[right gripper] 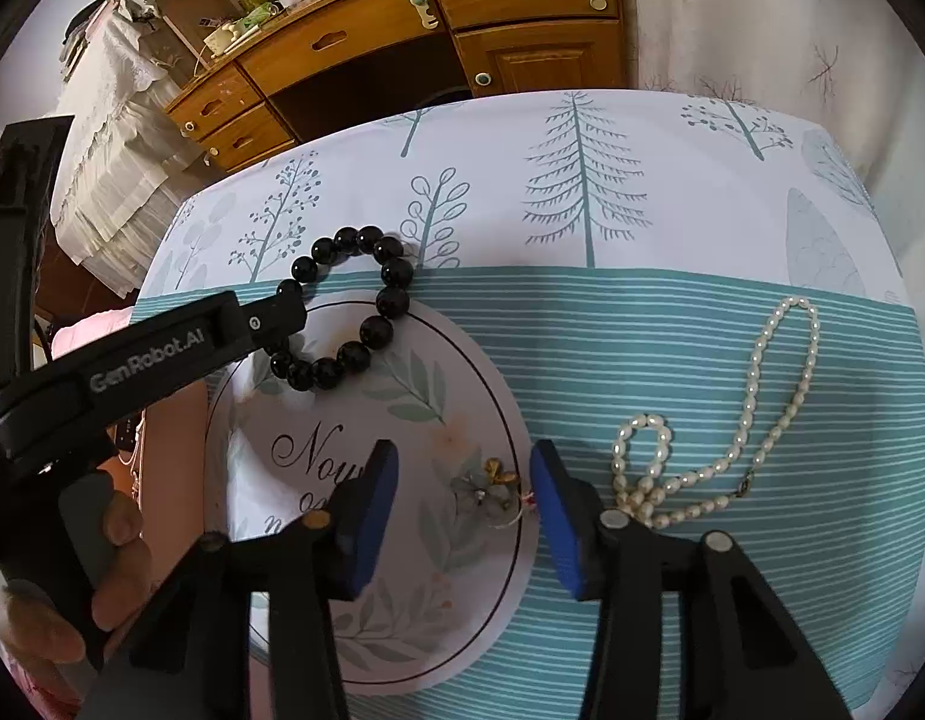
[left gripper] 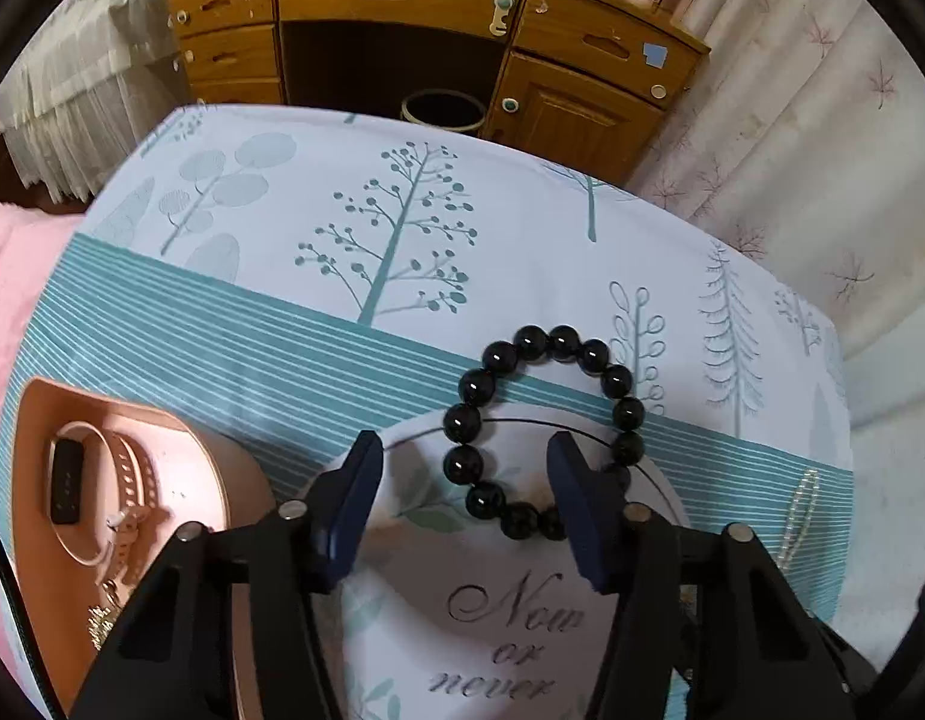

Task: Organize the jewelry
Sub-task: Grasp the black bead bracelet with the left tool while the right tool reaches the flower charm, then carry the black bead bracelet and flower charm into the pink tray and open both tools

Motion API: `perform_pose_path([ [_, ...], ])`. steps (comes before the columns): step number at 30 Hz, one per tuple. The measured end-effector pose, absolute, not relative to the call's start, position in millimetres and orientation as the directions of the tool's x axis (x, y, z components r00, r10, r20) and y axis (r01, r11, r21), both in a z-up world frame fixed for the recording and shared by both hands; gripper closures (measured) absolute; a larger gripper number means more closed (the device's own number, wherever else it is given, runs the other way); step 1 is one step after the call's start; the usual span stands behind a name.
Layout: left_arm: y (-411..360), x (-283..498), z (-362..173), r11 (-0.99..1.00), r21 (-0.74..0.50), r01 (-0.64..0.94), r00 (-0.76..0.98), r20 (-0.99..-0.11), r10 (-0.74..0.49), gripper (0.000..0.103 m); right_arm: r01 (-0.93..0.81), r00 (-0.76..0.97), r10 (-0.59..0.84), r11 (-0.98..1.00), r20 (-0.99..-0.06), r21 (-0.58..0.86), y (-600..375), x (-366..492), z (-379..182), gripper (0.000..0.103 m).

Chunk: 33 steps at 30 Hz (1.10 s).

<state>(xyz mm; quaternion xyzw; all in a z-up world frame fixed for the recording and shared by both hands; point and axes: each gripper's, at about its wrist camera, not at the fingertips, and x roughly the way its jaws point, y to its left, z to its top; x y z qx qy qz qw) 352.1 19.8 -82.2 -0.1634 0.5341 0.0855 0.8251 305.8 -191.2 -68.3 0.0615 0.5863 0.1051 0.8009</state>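
Reaching toward the black bead bracelet [left gripper: 543,435], the left gripper [left gripper: 462,507] has its blue fingers [left gripper: 351,504] spread wide, one on each side of the bracelet's near arc, with nothing pinched yet. The bracelet lies half on the round printed lid [left gripper: 498,612] and half on the striped cloth of the table [left gripper: 252,336], in the middle of the left wrist view. The pink jewelry box [left gripper: 222,480] sits open at the lower left of that frame, with a watch [left gripper: 69,483] already inside.

The right gripper [right gripper: 465,519] also stands open, its fingers [right gripper: 372,522] either side of a small gold-and-pale trinket [right gripper: 492,489] on the lid's edge. A pearl necklace [right gripper: 756,414] lies looped on the stripes at the right of the right wrist view.

For a good grasp, the left fingers likely need to close across one side of the ring of beads, not span the whole loop. Round beads may roll out of a shallow pinch, so catching two or three beads squarely between the pads seems safest. The bracelet should then be lifted straight up before it is carried toward the box.
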Motion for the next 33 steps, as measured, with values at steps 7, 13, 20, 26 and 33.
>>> perform_pose_path([
  [7,17,355,-89,0.937,-0.195,-0.289,0.415,-0.908,-0.060,0.077,-0.117,0.291,0.239,0.970,-0.926,0.214,-188,304,-71,0.075],
  [13,11,355,-93,0.942,-0.180,-0.284,0.430,-0.902,-0.042,0.090,-0.122,0.299,0.252,0.967,-0.920,0.225,-191,305,-73,0.084],
  [20,17,354,-94,0.931,-0.221,-0.290,0.428,-0.900,-0.081,0.090,-0.130,0.307,0.259,0.965,-0.916,0.229,-191,305,-71,0.084],
  [26,16,348,-78,0.931,-0.255,-0.261,0.467,-0.877,-0.109,0.090,-0.129,0.327,0.274,0.961,-0.904,0.245,-197,302,-62,0.084],
  [33,13,337,-52,0.918,-0.350,-0.185,0.534,-0.820,-0.205,0.090,-0.141,0.373,0.299,0.954,-0.879,0.264,-201,295,-43,0.084],
])
